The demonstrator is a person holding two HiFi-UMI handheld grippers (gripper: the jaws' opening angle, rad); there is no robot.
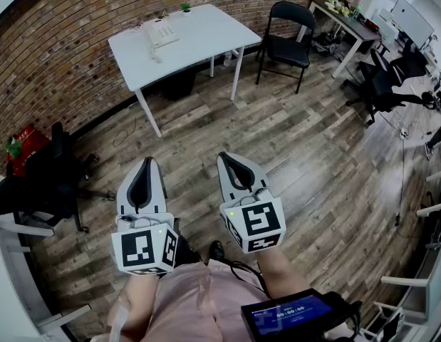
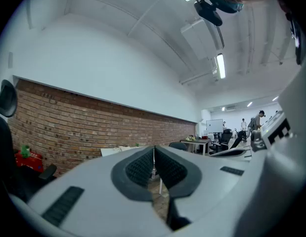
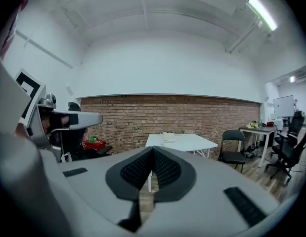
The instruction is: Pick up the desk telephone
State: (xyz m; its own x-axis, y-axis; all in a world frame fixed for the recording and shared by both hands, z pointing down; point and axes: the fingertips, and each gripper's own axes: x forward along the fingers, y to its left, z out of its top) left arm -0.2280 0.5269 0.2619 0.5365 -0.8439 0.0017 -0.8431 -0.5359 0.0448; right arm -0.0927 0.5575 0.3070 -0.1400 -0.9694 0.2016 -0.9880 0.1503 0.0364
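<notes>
Wood-plank floor (image 1: 291,148) fills most of the head view, with a red brick wall (image 1: 56,41) curving along the top and left.

A white table (image 1: 206,34) stands by the brick wall, well apart from the person. A black folding chair (image 1: 288,38) stands just right of the table.

At the bottom of the view, the person holds 2 grey grippers side by side above the floor, both aimed toward the table. The left gripper (image 1: 144,162) is clenched, with its 2 jaws pressed together and nothing between them. The right gripper (image 1: 228,158) is clenched the same way and is also empty. Each carries a cube with square markers at its rear.

The desk telephone (image 1: 160,31), pale cream, lies on the table's left part near the wall, touched by neither gripper. A small green plant (image 1: 185,8) stands near it at the table's back edge.
</notes>
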